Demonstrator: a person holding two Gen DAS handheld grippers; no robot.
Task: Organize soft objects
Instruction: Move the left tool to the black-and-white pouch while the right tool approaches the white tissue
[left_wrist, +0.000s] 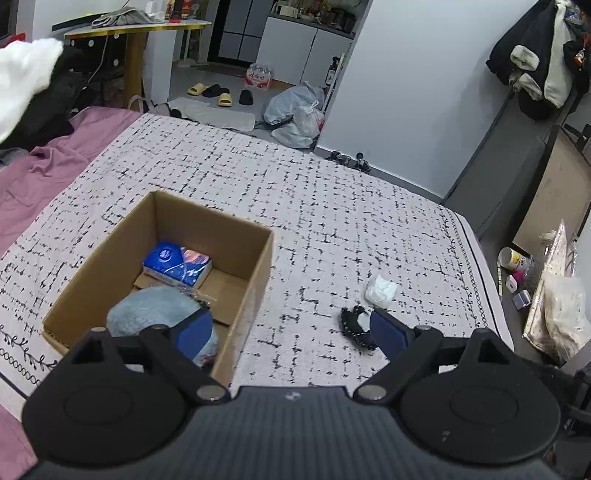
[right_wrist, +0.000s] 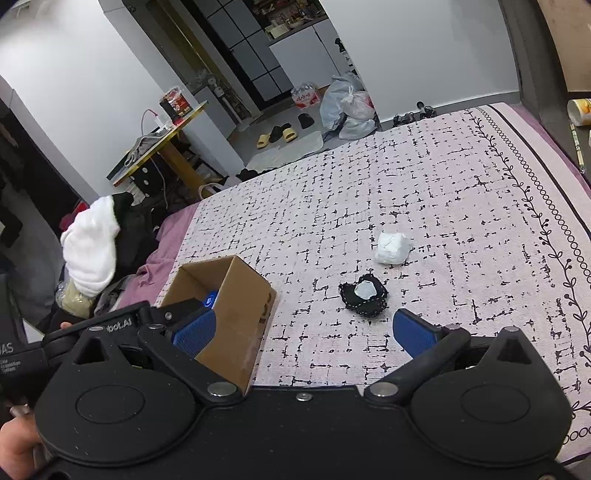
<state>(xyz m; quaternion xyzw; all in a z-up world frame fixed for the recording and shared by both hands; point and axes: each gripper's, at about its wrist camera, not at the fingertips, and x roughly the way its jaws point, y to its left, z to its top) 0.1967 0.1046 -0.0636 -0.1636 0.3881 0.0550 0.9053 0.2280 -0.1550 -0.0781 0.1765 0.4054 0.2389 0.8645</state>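
Observation:
An open cardboard box (left_wrist: 255, 266) stands on the patterned bedspread; it also shows in the right wrist view (right_wrist: 240, 295). Inside lie a blue tissue pack (left_wrist: 177, 264) and a grey-blue plush (left_wrist: 159, 310). A small black fabric piece with a white patch (right_wrist: 364, 295) and a white crumpled wad (right_wrist: 392, 247) lie on the bed right of the box; they also show in the left wrist view as the black piece (left_wrist: 354, 325) and the wad (left_wrist: 380, 290). My left gripper (left_wrist: 291, 332) is open and empty above the box's right wall. My right gripper (right_wrist: 303, 328) is open and empty, just short of the black piece.
A pink sheet with a heap of white and dark clothes (right_wrist: 92, 251) lies left of the bedspread. The bed's right edge (left_wrist: 476, 258) drops to a floor with small items (left_wrist: 517, 266). Bags and slippers (right_wrist: 347, 107) sit on the floor beyond the bed.

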